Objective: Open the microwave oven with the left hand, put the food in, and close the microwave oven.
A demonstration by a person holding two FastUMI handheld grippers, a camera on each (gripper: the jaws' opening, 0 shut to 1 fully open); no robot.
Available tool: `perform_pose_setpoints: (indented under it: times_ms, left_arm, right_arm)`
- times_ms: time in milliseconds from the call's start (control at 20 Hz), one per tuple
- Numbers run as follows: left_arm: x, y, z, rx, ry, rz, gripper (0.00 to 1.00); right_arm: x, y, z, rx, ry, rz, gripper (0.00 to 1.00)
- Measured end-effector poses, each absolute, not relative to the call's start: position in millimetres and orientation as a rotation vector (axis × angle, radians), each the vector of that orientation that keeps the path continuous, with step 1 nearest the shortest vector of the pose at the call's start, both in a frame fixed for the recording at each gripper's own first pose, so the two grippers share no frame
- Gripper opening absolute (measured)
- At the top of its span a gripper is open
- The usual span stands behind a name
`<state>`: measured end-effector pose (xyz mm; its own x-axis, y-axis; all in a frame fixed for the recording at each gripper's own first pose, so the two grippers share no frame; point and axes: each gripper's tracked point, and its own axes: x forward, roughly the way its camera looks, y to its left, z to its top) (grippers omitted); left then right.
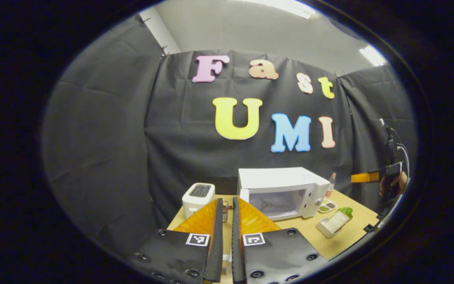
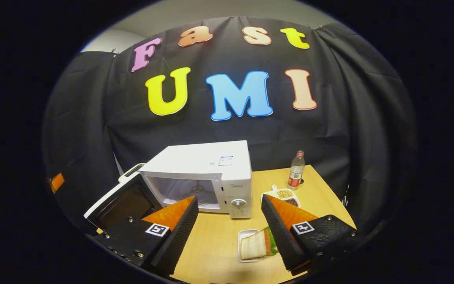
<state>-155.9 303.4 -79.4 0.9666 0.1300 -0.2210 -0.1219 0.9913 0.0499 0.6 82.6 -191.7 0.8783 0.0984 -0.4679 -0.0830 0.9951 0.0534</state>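
In the right gripper view, taken from left to right, the microwave door [image 2: 122,203] stood swung wide open at the left, just behind the left finger. The microwave oven [image 2: 207,173] sat on the table [image 2: 321,197] ahead of the jaws and a little left of their midline, its cavity [image 2: 183,191] bare and facing the camera. The right gripper [image 2: 227,221] was spread wide and held nothing. Between its fingers, nearer the right one, lay the food, a sandwich in a small white tray [image 2: 255,244], directly below the gap and touching neither finger. A snack dish [image 2: 286,196] and a bottle [image 2: 296,169] stood farther ahead to the right, apart from the tray.

The sandwich's long axis seemed to run roughly across the gap and slightly tilted, so a straight drop of the open jaws would likely straddle the tray.

In the left gripper view, the left gripper [image 1: 227,221] had its fingers drawn almost together with only a thin slit between them and nothing in it. A toaster [image 1: 198,197] stood just left of the fingertips, and the microwave lay ahead and right of them. The tray sat well to the right and far from these jaws, so the right gripper was clearly nearer to the food and better placed to lift it toward the cavity.
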Motion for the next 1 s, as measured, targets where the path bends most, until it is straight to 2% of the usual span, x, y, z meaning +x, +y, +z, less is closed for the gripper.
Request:
perform_pose_setpoints:
  times_ms: [50,200,250,550,1000]
  left_arm:
    - [-148.2,291.2,-58.3,0.045,0.166,0.130,0.35]
    - [-119.5,251.2,-12.0,0.058,0.041,0.133,0.81]
    - [-107.2,237.8,-17.2,0.046,0.035,0.124,0.96]
    - [-59.0,164.4,-43.2,-0.001,0.088,0.060,0.97]
    - [-30.5,99.7,-67.9,0.072,0.175,0.042,0.95]
  right_arm:
    - [2.2,71.5,-198.8,0.047,0.514,0.087,0.97]
    - [2.0,39.3,-225.0,0.102,0.595,0.081,0.97]
    - [0.9,30.8,-237.4,0.121,0.631,0.079,0.97]
    - [-16.8,-11.0,-322.5,0.220,0.849,0.056,0.97]
    - [-30.8,-2.4,-399.4,0.327,1.054,0.166,0.97]
